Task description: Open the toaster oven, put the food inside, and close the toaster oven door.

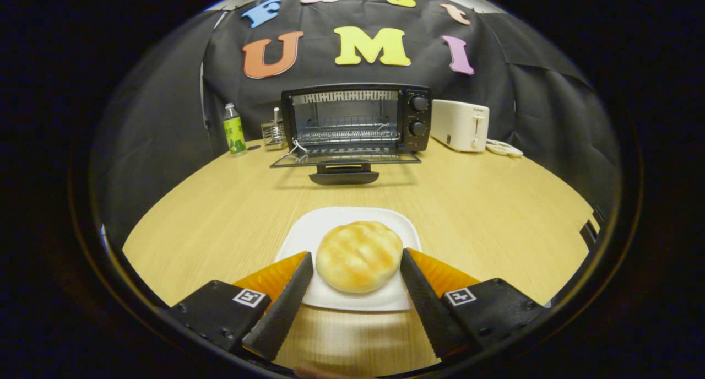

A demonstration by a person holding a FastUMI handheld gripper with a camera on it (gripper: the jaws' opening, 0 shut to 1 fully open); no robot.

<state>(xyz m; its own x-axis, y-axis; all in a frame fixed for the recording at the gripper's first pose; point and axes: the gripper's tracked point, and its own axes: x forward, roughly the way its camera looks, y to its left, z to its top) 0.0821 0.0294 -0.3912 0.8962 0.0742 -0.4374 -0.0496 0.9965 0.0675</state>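
A round golden bun (359,256) lies on a white square plate (337,222) on the wooden table. My gripper (357,260) is open, one finger on each side of the bun, with small gaps between the pads and the bread. Beyond the plate, at the back of the table, stands the black toaster oven (356,118). Its glass door (345,160) is folded down flat toward me, the handle at its front edge, and the wire rack inside is bare.
A white pop-up toaster (460,125) stands right of the oven, with a small white object (504,148) beside it. Left of the oven are a wire holder (274,133) and a green-labelled bottle (234,130). Bare tabletop (231,202) lies between plate and oven door.
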